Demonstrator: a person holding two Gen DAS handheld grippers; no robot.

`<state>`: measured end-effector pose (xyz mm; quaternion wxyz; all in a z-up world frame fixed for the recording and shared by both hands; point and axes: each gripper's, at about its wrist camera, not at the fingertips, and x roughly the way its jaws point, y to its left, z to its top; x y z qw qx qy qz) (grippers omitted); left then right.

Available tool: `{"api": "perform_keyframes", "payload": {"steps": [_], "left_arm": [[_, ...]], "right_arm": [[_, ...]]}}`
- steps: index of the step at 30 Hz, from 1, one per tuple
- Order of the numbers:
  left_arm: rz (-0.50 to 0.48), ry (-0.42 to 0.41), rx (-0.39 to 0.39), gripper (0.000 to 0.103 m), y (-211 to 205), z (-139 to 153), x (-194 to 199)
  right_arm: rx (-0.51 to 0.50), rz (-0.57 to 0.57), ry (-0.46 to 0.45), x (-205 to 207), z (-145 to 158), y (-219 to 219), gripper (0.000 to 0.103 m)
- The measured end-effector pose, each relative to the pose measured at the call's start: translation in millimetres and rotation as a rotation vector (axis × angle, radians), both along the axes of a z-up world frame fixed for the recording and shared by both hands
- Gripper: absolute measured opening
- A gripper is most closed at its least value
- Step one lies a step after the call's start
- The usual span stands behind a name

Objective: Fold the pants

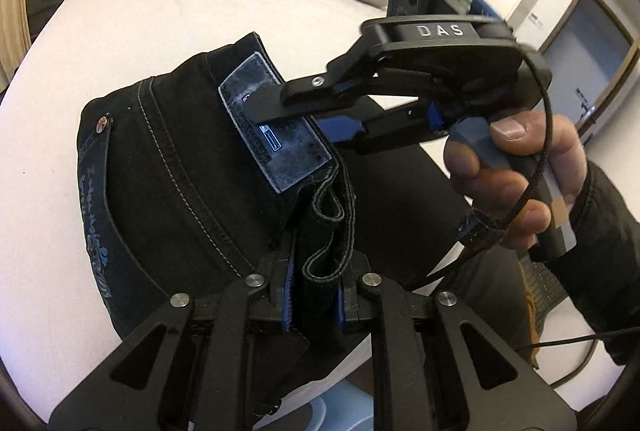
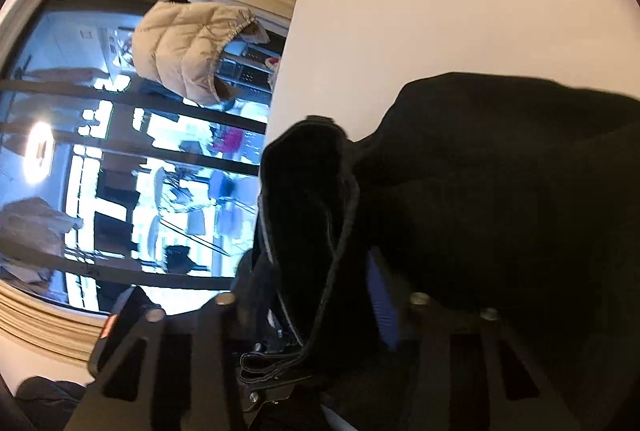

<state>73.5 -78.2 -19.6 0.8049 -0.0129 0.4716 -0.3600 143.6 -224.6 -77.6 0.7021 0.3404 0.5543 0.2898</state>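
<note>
With the left gripper clenched on the black pants above the bed and the right gripper closing around their waistband, an incomplete grasp could let the waist slip and sag.

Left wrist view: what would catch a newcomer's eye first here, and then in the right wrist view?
The black pants fill the middle, bunched over the white bed, waistband clamped in the left gripper at the bottom. The right gripper, in a hand, straddles the waistband at the pale label. In the right wrist view, a beige puffer jacket stands out against a bright window.
</note>
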Motion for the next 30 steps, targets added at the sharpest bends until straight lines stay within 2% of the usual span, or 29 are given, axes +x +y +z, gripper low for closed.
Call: {"api": "perform_keyframes", "payload": {"steps": [1, 5, 10, 15, 20, 30], "left_arm": [[-0.004, 0.0, 0.006, 0.013, -4, 2, -1], [-0.028, 0.002, 0.015, 0.013, -15, 2, -1], [-0.096, -0.004, 0.011, 0.013, -62, 8, 2], [-0.186, 0.0, -0.02, 0.013, -119, 18, 2], [-0.264, -0.006, 0.004, 0.013, -180, 13, -2], [-0.288, 0.03, 0.042, 0.013, -220, -5, 13]], "right_arm": [[-0.017, 0.005, -0.012, 0, 2, 0, 0.028], [-0.094, 0.001, -0.051, -5, 13, -8, 0.018], [-0.12, -0.062, -0.073, -19, 19, -40, 0.016], [-0.137, -0.159, -0.055, -37, 16, -90, 0.015], [-0.145, -0.23, -0.04, -50, 11, -134, 0.014], [-0.152, -0.258, -0.023, -56, -9, -163, 0.013]]}}
